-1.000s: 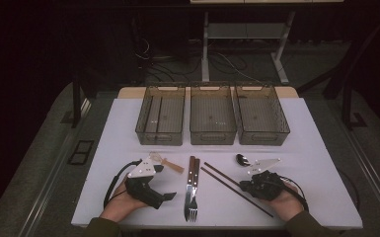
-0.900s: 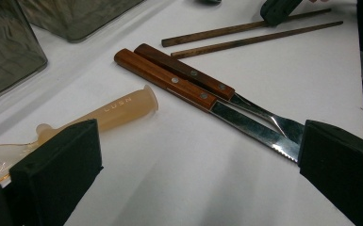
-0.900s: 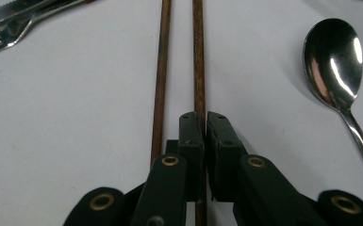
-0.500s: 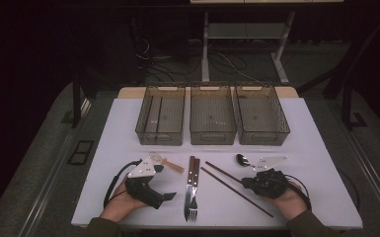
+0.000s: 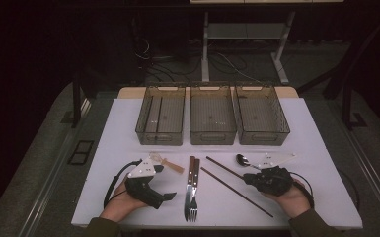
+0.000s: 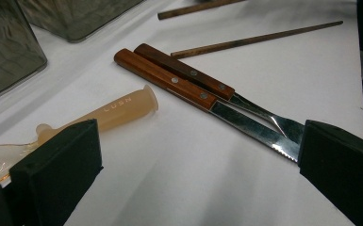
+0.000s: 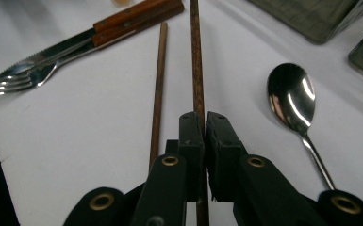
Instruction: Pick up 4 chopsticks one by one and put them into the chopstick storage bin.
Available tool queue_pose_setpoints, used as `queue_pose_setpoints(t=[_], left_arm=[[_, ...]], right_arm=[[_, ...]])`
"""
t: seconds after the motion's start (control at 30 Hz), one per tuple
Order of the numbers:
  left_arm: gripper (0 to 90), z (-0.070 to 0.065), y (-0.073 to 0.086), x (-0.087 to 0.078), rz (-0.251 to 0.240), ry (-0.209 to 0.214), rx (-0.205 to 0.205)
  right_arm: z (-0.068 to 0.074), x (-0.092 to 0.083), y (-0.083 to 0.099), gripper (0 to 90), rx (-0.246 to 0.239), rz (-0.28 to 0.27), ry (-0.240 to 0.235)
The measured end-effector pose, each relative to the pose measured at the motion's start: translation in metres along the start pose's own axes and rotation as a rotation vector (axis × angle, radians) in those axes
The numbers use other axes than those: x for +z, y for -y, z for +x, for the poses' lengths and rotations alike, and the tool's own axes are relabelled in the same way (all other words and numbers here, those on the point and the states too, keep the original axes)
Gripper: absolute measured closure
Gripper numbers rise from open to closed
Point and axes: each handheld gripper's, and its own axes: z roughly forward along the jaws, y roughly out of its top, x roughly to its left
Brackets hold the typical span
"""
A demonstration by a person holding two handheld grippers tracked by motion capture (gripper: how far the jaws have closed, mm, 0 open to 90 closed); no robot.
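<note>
Right claw [image 7: 199, 123] is now sitting clenched on the upper chopstick [image 7: 196, 61], having shifted slightly left toward it across the desk [image 5: 321, 148]; the chopstick is lying flat, so lifting looks next. Left claw [image 6: 193, 174] is resting released, empty, by the knife [image 6: 188, 89]. The chopstick's near end is running hidden under the jaws.

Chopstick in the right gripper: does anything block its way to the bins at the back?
Nothing visible does. The right gripper is shut on one chopstick, and bare table lies between it and the three bins. The spoon lies beside it.
</note>
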Motion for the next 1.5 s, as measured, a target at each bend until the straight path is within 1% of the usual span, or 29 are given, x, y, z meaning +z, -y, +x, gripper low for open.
queue_pose_setpoints(t=[0.07, 0.1, 0.13, 0.33, 0.47, 0.5, 0.6, 0.77, 0.87, 1.07, 1.2, 1.27, 1.33, 1.4, 1.5], left_arm=[[0.0, 0.000, 0.000, 0.000, -0.001, 0.000, 0.000], [0.0, 0.000, 0.000, 0.000, -0.001, 0.000, 0.000], [0.0, 0.000, 0.000, 0.000, -0.001, 0.000, 0.000], [0.0, 0.000, 0.000, 0.000, 0.001, -0.001, -0.002], [0.0, 0.000, 0.000, 0.001, -0.004, -0.001, -0.008], [0.0, -0.001, 0.001, 0.001, -0.013, -0.002, -0.019], [0.0, -0.001, 0.001, 0.002, -0.017, -0.002, -0.026], [0.0, -0.001, 0.001, 0.002, -0.017, -0.004, -0.027], [0.0, 0.000, 0.001, 0.001, -0.014, -0.003, -0.022], [0.0, 0.001, 0.001, 0.000, -0.020, -0.004, -0.018], [0.0, 0.001, 0.001, 0.000, -0.019, -0.001, -0.017], [0.0, 0.001, 0.001, 0.000, -0.020, 0.000, -0.019], [0.0, 0.001, 0.001, 0.000, -0.021, 0.000, -0.018], [0.0, 0.002, 0.000, 0.000, -0.022, 0.001, -0.008], [0.0, 0.001, 0.000, 0.000, -0.023, 0.001, -0.013]], right_arm=[[0.000, -0.002, -0.002, 85.3, 0.008, -0.009, -0.005], [-0.001, -0.002, -0.002, 85.4, 0.001, -0.014, -0.005], [-0.001, -0.003, -0.004, 85.3, 0.009, -0.022, -0.010], [-0.002, -0.004, -0.012, 85.4, 0.005, -0.041, -0.023], [-0.004, -0.006, -0.021, 85.3, 0.004, -0.059, -0.030], [-0.004, -0.007, -0.024, 85.3, 0.003, -0.067, -0.029], [-0.007, -0.008, -0.031, 85.3, 0.007, -0.086, -0.030], [-0.010, -0.008, -0.040, 85.4, 0.011, -0.091, -0.039], [-0.012, -0.006, -0.047, 85.3, 0.016, -0.100, -0.042], [-0.016, -0.002, -0.065, 85.3, 0.022, -0.117, -0.032], [-0.018, 0.003, -0.076, 85.3, 0.021, -0.118, -0.024], [-0.019, 0.006, -0.081, 85.3, 0.028, -0.119, -0.022], [-0.019, 0.011, -0.087, 85.4, 0.027, -0.111, -0.016], [-0.019, 0.014, -0.093, 85.3, 0.030, -0.106, -0.012], [-0.020, 0.020, -0.102, 85.3, 0.030, -0.101, -0.006]])
